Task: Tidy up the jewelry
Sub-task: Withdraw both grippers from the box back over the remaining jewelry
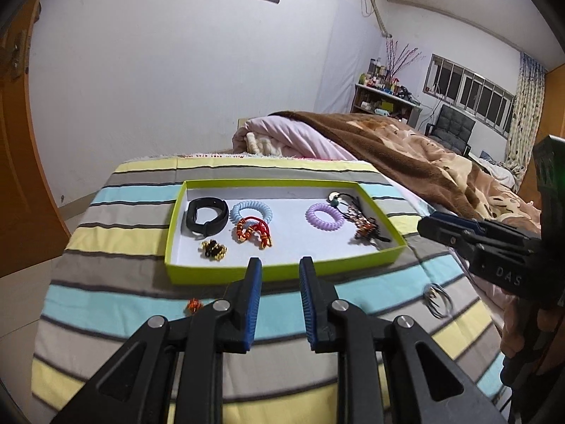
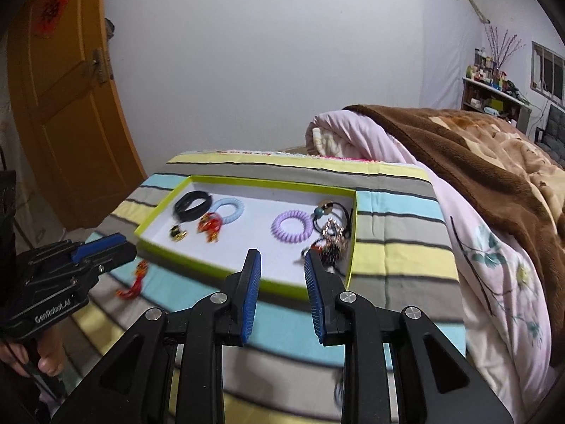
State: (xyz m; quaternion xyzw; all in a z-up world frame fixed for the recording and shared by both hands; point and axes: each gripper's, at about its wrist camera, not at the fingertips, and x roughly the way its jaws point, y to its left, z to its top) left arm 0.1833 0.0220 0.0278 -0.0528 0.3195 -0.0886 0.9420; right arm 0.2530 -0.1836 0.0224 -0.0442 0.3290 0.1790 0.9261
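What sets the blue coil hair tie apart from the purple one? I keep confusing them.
The blue coil hair tie lies left of the middle of the green tray, touching the red and gold bracelet. The purple coil hair tie lies to the right, beside the dark beaded pieces. Both are spiral rings lying flat.

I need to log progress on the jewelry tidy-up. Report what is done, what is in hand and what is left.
Done: the green tray already holds the black band, blue coil tie, purple coil tie, red cord bracelet and other pieces.
In hand: nothing; left tongs and right tongs are open and empty.
Left: the orange charm and silver rings on the striped cover.
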